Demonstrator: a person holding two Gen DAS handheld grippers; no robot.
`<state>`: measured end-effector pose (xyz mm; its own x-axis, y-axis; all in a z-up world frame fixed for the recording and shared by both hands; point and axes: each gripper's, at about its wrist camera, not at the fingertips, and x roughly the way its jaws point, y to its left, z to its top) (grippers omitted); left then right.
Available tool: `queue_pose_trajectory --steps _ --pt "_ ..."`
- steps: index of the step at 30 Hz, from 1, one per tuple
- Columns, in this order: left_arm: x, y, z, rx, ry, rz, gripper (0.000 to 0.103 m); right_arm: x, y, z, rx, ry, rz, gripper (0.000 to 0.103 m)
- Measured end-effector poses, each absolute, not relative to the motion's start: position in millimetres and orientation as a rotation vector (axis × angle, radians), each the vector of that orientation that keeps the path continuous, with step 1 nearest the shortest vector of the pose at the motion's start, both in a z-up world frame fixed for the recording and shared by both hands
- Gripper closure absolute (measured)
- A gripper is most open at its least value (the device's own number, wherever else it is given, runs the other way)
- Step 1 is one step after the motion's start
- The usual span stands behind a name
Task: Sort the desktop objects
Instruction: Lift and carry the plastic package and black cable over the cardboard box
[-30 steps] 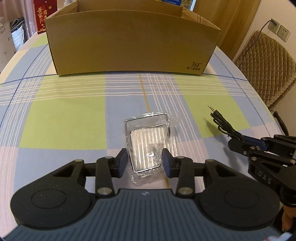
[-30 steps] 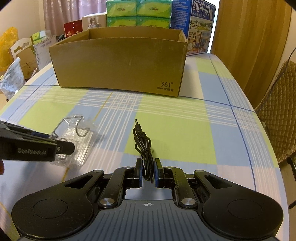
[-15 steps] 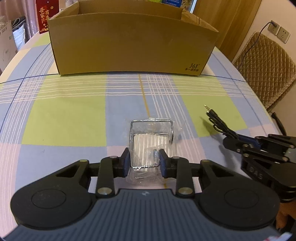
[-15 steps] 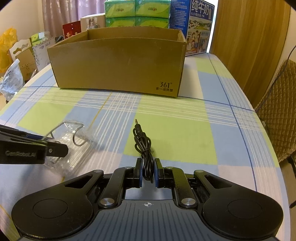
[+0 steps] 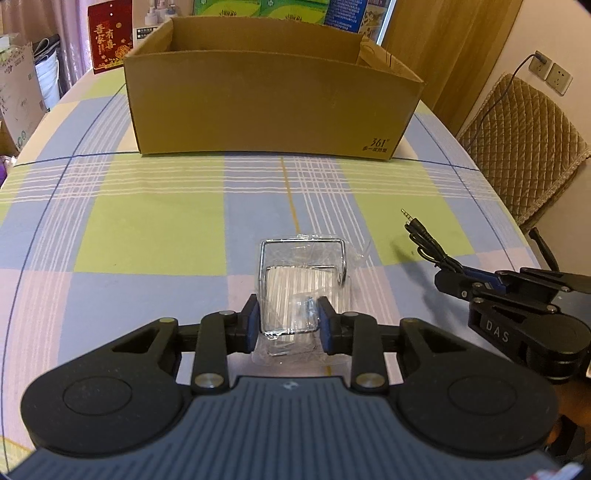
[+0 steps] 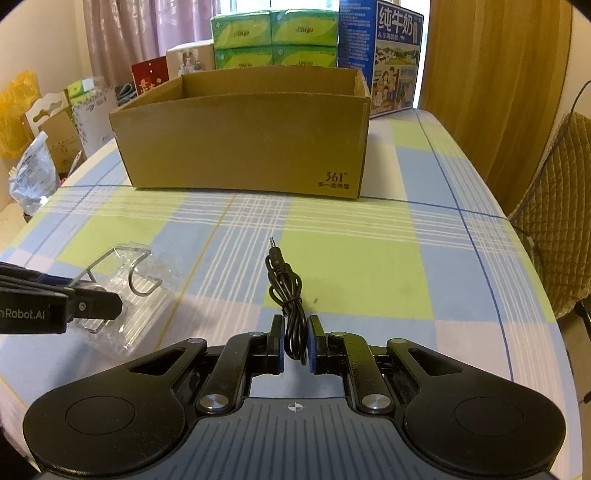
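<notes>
A metal wire holder in a clear plastic bag [image 5: 301,284] is pinched at its near end by my left gripper [image 5: 290,323], raised a little off the checked tablecloth [image 5: 147,236]. From the right wrist view the same bagged holder [image 6: 127,288] hangs at the left, beside the left gripper's fingers [image 6: 92,306]. My right gripper [image 6: 295,341] is shut on a coiled black audio cable [image 6: 288,291], its jack plug pointing away. The cable [image 5: 424,240] and the right gripper [image 5: 465,282] also show at the right of the left wrist view. An open cardboard box [image 5: 273,107] stands ahead.
The cardboard box [image 6: 247,140] sits at the far middle of the table. Behind it are tissue packs [image 6: 275,33] and a blue milk carton box [image 6: 391,59]. A padded chair [image 5: 524,147] stands off the table's right edge. Bags and cartons [image 6: 33,147] crowd the left.
My left gripper closed on the bagged holder and has lifted it slightly. The right gripper keeps its hold on the cable and has risen with it. The box looks nearer.
</notes>
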<state>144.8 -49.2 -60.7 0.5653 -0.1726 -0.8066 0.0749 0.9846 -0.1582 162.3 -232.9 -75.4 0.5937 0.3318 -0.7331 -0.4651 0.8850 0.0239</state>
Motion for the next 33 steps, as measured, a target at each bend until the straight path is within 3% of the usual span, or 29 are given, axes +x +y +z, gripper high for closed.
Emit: queue_pose_trajectory --steps 33 --pt "112.4 -47.6 12.6 -0.065 0.852 -0.168 0.077 143.6 -238.8 7.2 -0.142 0.721 0.471 0.094"
